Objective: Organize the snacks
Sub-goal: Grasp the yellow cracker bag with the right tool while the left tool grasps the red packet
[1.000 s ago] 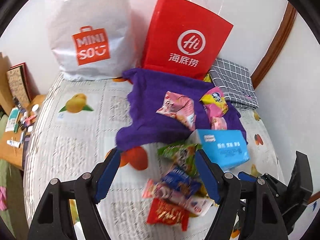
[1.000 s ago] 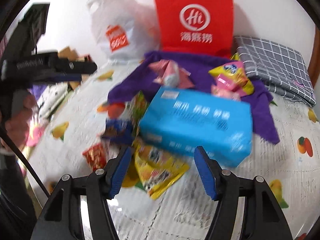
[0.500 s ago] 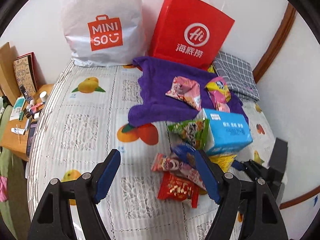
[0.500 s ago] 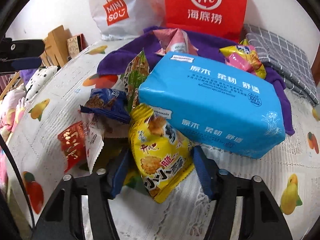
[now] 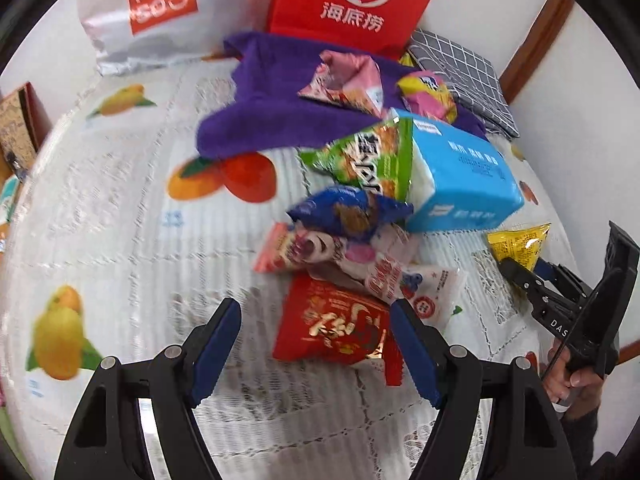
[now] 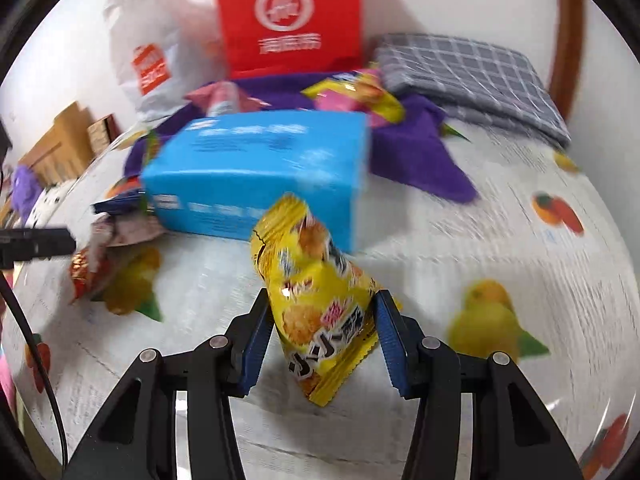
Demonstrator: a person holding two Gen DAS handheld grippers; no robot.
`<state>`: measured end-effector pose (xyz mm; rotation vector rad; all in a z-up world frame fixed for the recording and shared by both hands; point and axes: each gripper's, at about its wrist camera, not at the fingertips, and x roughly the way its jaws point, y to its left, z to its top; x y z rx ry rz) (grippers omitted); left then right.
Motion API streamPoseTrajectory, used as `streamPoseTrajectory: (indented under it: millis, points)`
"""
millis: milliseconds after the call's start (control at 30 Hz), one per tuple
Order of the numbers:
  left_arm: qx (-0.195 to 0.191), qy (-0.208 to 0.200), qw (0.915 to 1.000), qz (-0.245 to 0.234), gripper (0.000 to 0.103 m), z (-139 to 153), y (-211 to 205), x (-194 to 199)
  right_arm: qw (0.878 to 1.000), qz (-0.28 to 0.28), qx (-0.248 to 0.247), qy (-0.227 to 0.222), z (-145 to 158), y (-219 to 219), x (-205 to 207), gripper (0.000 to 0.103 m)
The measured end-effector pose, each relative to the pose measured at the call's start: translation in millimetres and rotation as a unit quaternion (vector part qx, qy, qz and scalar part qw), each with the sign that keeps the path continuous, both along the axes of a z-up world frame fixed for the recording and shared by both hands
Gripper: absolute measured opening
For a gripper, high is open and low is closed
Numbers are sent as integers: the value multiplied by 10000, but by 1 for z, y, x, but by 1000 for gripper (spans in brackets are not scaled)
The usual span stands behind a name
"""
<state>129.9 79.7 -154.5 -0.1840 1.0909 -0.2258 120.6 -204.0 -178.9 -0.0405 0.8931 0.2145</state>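
Fruit-print bedspread [image 6: 500, 216]: R gripper [image 6: 320, 334] clamped on yellow snack bag [image 6: 320, 300], L gripper [image 5: 316, 344] wide, empty.

A red paper bag [image 5: 356, 0] and a white shopping bag [image 5: 160, 8] are leaning against the wall, a purple towel [image 5: 264, 100] is lying crumpled on the fruit-print tablecloth [image 5: 120, 220], and a grey checked cloth [image 6: 472, 76] is sitting folded beside it.

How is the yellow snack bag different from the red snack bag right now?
The yellow snack bag is clamped in the right hand-held gripper; the red snack bag lies untouched between the open fingers of the left hand-held gripper. The yellow one stands away from the pile, while the red one sits at its edge. Both are small sealed packets.
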Motion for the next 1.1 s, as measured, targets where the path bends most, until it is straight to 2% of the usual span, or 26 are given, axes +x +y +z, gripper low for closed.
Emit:
streamPoseTrajectory:
  millis: [100,233,300,500,600,633,667,733,767,900,1100]
  points:
    - [-63,-14,9998,-162,76,-4,-7,-1,9998,16,157,96,-2,-3,5,52]
    - [320,-91,9986,-401,76,-10,-25,-4,9999,41,2,102,-3,3,5,54]
    - [636,-244,9966,-460,76,-12,-33,-8,9999,46,-83,99,-3,5,6,55]
    - [1096,-492,9902,-715,84,-16,-45,-14,9999,51,-93,95,-3,6,4,55]
    - [1032,-537,9910,-666,84,-15,-41,-14,9999,58,-92,95,-4,5,4,55]
    - [1003,-547,9915,-617,79,-15,-40,-14,9999,62,-85,96,-4,5,4,56]
    - [1024,-578,9916,-534,68,-14,-38,-15,9999,64,-73,96,-4,4,4,56]
    - [1022,-606,9919,-443,60,-12,-34,-15,9999,62,-27,97,-4,3,3,56]
    - [977,-603,9925,-413,51,-11,-31,-16,9999,61,-4,97,-4,3,3,55]
    - [705,-496,9956,-361,48,-7,-21,-20,9998,51,164,100,-3,-1,3,55]
    - [577,-412,9969,-327,48,0,-19,-31,9995,32,295,97,-2,-5,4,54]
